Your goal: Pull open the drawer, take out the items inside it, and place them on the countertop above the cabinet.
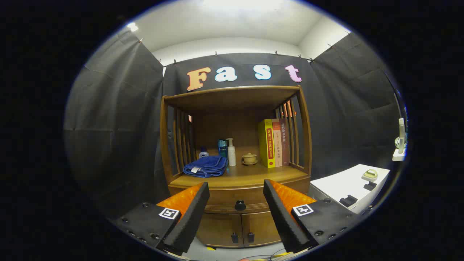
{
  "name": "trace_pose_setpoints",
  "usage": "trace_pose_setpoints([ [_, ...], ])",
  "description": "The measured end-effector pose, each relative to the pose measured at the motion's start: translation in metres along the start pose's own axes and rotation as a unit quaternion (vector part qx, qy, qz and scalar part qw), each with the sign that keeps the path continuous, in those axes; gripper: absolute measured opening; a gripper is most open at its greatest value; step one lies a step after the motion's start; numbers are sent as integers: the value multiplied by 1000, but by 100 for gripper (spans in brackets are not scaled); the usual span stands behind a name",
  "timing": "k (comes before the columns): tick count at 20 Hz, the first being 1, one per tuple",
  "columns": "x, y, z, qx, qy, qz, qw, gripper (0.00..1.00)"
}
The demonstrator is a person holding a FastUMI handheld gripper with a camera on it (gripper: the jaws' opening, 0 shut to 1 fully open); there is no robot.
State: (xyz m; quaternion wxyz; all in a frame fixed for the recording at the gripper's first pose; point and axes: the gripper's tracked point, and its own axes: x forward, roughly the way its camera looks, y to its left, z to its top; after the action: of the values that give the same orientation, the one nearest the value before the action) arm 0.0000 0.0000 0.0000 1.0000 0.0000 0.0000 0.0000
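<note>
claw (pixel 235 190) spread wide, closed drawer (pixel 237 200) with knob (pixel 240 205) just beyond, contents hidden

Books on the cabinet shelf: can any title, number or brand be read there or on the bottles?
Yellow book spine: print too blurred to read.
Reddish books spines: print too small to read.
Pump bottle, teal box: nothing legible.
Tool, open before the drawer knob: square markers, no words.
</note>
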Motion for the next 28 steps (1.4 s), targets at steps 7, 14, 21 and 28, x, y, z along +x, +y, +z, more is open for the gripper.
trace_pose_setpoints([
  [7,-2,3,-3,3,6,0,1000,98],
  [14,-4,1,-4,5,6,-2,1000,98],
  [21,-4,0,-6,6,7,-3,1000,98],
  [28,-3,3,-9,4,12,-1,1000,98],
])
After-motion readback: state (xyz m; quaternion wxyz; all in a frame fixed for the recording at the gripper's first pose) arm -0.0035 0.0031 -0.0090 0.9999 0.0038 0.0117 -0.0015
